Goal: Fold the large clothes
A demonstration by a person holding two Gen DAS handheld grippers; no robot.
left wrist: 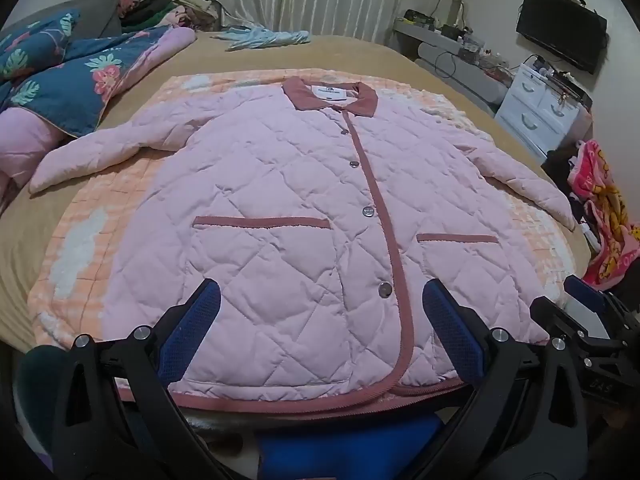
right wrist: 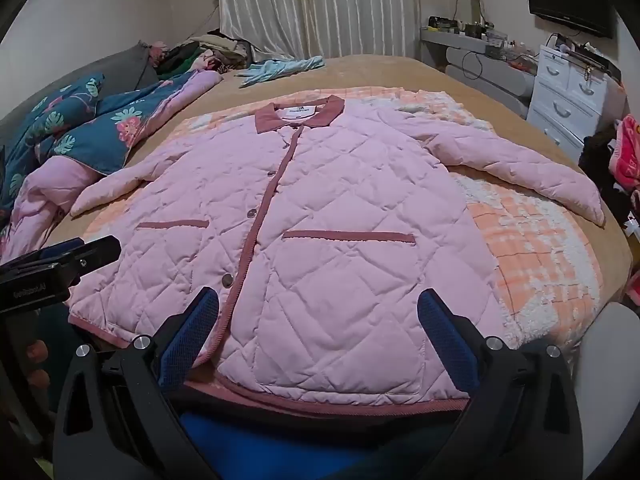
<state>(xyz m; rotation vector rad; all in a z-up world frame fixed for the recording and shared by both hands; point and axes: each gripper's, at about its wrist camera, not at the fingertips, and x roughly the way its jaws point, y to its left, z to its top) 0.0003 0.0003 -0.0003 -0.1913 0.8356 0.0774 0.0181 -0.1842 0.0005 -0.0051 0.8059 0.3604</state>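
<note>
Now flat on the bed point(left wrist: 248, 52): pink quilted jacket point(left wrist: 280, 208), front up, buttons done, collar point(left wrist: 330, 98) far off at 12 o'clock, hem near at 6 o'clock. Under it, an orange checked blanket point(left wrist: 80, 248). Sleeves spread out, left sleeve point(left wrist: 96, 152) toward 9 o'clock, right sleeve point(right wrist: 516, 164) toward 3 o'clock.

Left gripper point(left wrist: 320, 312) low over the hem, fingers point(left wrist: 200, 312) wide apart, holding nothing. Right gripper point(right wrist: 318, 320) the same: wide open, empty, above the hem near the right pocket point(right wrist: 348, 236).

No fold made yet, by the look of it.

Could go wrong from here:
- Puffy cloth, so easy to pinch only the top layer and leave the back behind.
- Easy to grab the blanket too, and drag it along.
- Thick padding, so a fold may spring back open.
- Right sleeve close to the bed edge at 3 o'clock, so might slide off if tugged.
</note>
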